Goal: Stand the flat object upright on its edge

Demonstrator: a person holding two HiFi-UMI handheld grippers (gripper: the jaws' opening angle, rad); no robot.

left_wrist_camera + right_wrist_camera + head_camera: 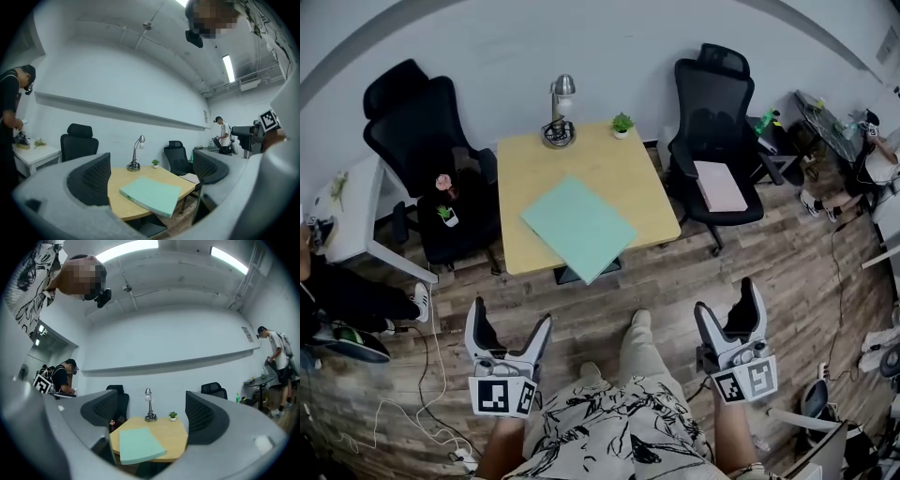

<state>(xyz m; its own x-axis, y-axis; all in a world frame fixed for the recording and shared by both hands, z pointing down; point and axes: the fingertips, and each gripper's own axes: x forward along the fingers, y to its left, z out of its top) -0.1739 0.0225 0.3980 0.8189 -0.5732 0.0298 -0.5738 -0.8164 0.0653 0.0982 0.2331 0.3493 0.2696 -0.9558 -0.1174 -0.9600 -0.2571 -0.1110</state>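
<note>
Wooden table [525, 178] with green folder [578, 226], lamp [560, 117], plant [622, 124]

Head view looks steeply down, both gripper views face forward from afar, sharing table [525, 178]

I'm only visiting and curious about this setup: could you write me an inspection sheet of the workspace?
Surface: light wooden table, mostly bare.
Job's things: flat mint-green folder lying flat, one corner overhanging the near edge.
Clutter: silver desk lamp and small green potted plant at the far edge.
Grippers: left tongs and right tongs open, empty, short of the table.
Cables: thin white cable trailing at left.
Surroundings: black office chairs beside the table; wood-plank floor.
</note>
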